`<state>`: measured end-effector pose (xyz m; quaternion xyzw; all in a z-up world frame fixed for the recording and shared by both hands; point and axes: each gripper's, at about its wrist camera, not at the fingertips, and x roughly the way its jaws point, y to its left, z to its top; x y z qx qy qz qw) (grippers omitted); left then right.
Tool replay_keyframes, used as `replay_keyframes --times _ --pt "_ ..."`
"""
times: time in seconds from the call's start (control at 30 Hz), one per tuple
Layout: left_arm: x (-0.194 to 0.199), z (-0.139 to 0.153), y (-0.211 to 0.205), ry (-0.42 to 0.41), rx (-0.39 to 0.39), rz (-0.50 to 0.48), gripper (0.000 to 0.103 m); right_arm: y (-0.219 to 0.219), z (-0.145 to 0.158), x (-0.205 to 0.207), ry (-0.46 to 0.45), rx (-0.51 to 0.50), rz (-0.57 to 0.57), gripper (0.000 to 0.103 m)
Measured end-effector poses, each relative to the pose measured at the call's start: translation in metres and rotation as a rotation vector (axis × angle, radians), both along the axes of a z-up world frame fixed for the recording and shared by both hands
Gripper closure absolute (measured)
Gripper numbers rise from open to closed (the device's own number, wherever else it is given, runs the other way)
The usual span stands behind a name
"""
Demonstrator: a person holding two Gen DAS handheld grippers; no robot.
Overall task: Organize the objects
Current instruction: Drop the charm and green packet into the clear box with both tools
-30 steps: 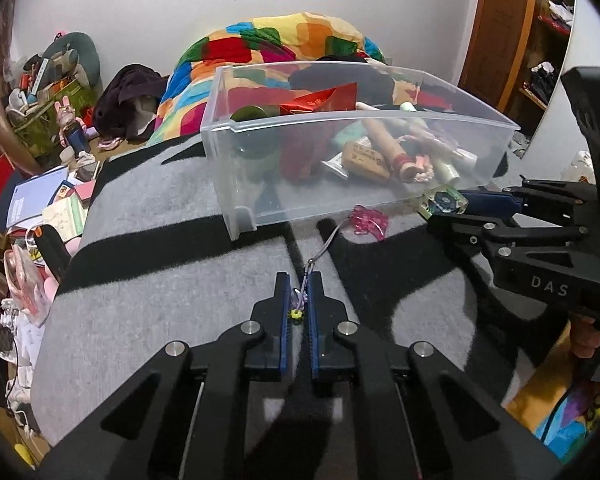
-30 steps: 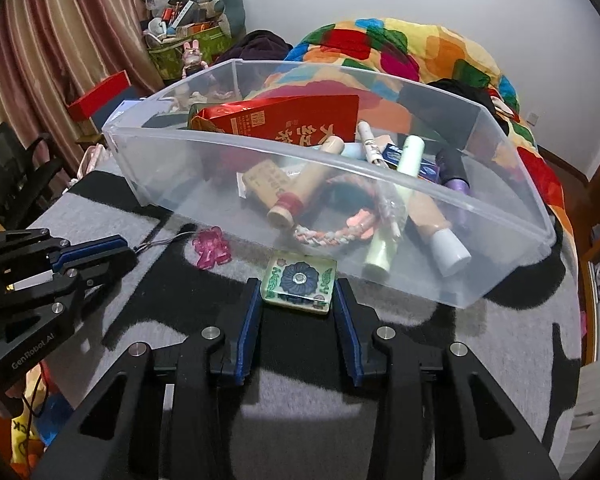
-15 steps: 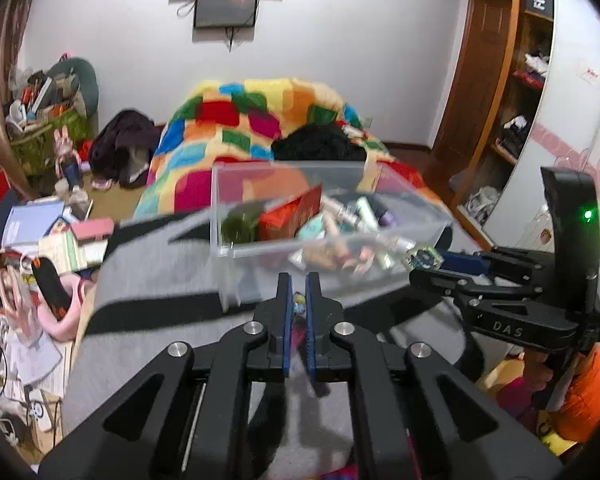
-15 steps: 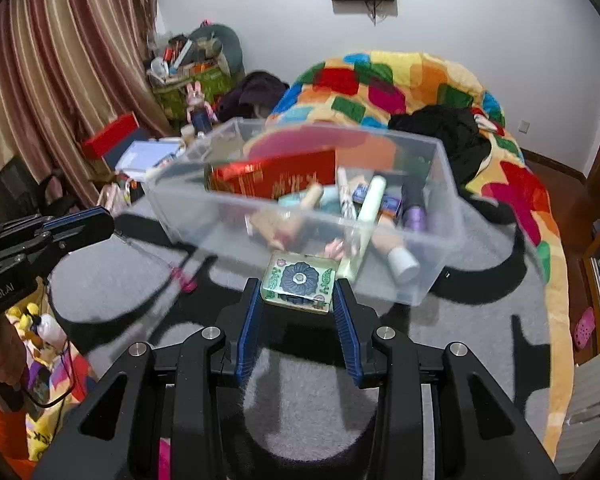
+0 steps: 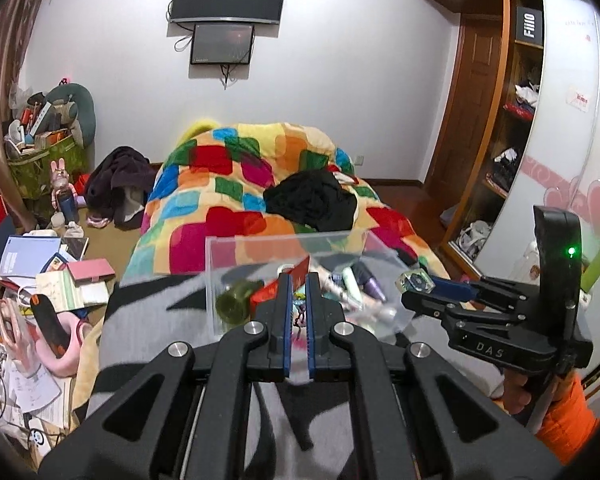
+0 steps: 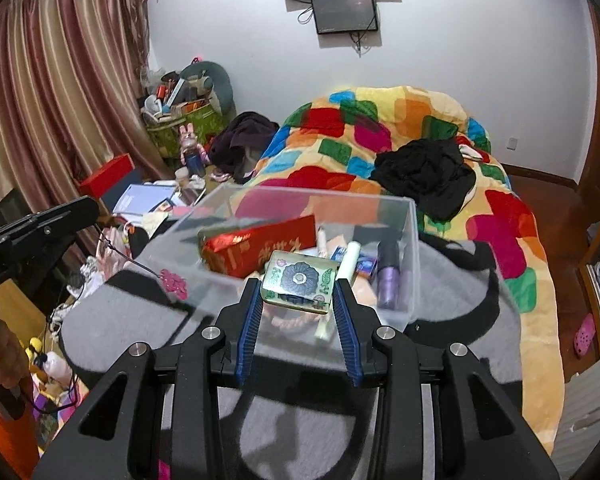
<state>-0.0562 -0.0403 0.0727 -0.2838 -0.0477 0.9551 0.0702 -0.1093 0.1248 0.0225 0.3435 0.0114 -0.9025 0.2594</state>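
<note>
Both hand-held grippers now ride higher than a second ago: left hand-held gripper (image 5: 297,300) pinched nearly closed on thin cord of dangling pink knot charm (image 6: 174,282), right hand-held gripper (image 6: 297,300) clamping small green floral-lidded tin (image 6: 299,281), both above clear plastic bin (image 6: 408,240) on grey-and-black blanket (image 6: 460,280).

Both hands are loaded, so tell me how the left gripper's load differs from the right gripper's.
The left gripper pinches only a thin cord, so the pink charm dangles below; the right gripper clamps the flowered tin directly between its pads. The left jaws are almost together, the right stand apart around the tin. The charm is small and pink, the tin broader and green. Both hang near the clear bin.
</note>
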Motion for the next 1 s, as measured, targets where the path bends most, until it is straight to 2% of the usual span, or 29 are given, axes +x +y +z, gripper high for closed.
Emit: replay_keyframes --times 0.2,0.43,0.77,0.93,1.0 --pt "-0.020 0.010 -0.002 0.018 0.011 0.014 0.099 -0.002 0.007 -0.018 0.006 -0.022 -0.013 0.070" --pt "-0.043 0.002 -0.006 0.000 0.041 0.031 0.099 -0.010 -0.003 -0.036 -0.007 0.007 -0.034 0.070" --pt "-0.083 -0.063 0.000 -0.192 0.058 0.008 0.098 -0.020 -0.044 -0.067 -0.114 0.079 -0.042 0.070" --pt "-0.085 -0.078 0.004 -0.239 0.059 -0.004 0.098 -0.023 -0.050 -0.068 -0.126 0.099 -0.025 0.069" --pt "-0.084 -0.081 0.005 -0.249 0.056 0.001 0.098 -0.024 -0.048 -0.066 -0.125 0.106 -0.018 0.064"
